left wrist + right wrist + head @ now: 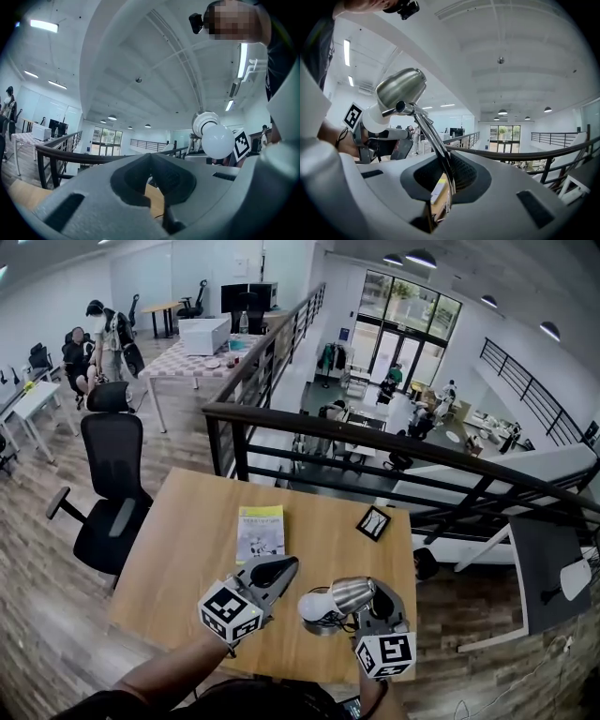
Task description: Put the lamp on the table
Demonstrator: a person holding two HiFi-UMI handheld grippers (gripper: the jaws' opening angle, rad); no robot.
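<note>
Item: desk lamp (336, 600), brushed-metal shade with a white bulb at its mouth, on a thin chrome stem. Location: over the near edge of the tabletop (187, 549), toward the near right corner, with the bulb facing the left edge. No view shows whether its foot rests on the wood.

Right tongs (379, 600): closed on the lamp's stem. In the right gripper view the stem (440, 154) runs down between the jaws of the right tongs (448, 190), and the shade (401, 89) stands above and to the left of them.

Left tongs (280, 569): jaws together with nothing between them, as the left gripper view shows (151, 159). They sit above the near edge, just left of the bulb and not touching it. The bulb (218, 141) appears upper right in that view.

Other items:
- Booklet (261, 532), yellow-green cover, flat near the middle of the tabletop.
- Small black-framed square card (373, 522), flat, toward the far right corner, well apart from the booklet.
- Black office chair (111, 486), on the floor beside the left edge.
- Dark metal railing (375, 454), running just beyond the far edge.
</note>
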